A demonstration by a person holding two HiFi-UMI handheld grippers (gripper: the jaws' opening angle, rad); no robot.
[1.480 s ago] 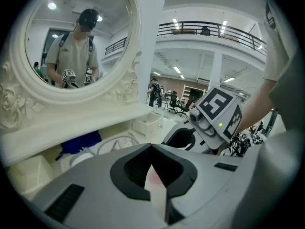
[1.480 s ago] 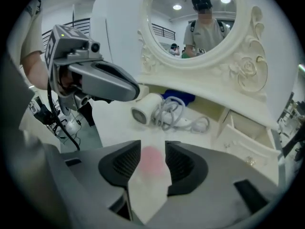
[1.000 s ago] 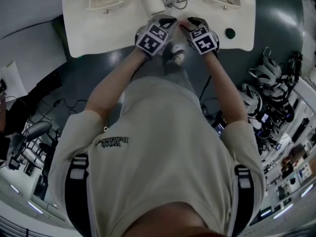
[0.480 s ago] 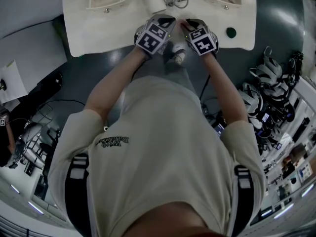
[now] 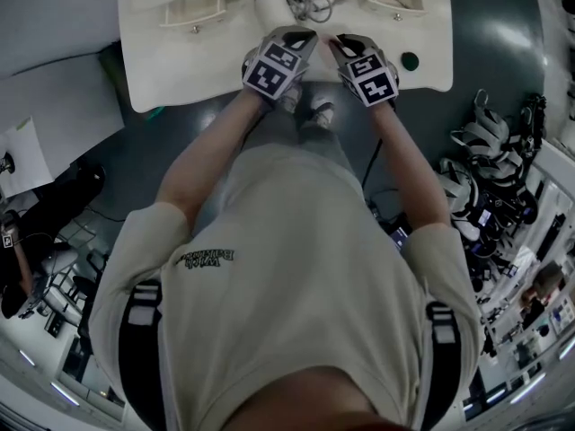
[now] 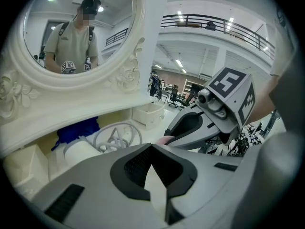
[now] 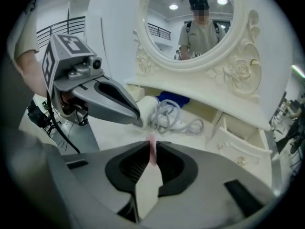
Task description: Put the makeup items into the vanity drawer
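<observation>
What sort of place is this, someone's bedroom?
Probably not: it looks like a big lab or workshop hall. Beyond the white vanity table and mirror are a railed upper gallery and equipment piled on the floor.

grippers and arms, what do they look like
The left gripper and right gripper are grey with black ribbed pads; each carries a cube of black-and-white square markers. Short beige T-shirt sleeves. The right gripper's jaws have just been closing on a thin pink item.
</observation>
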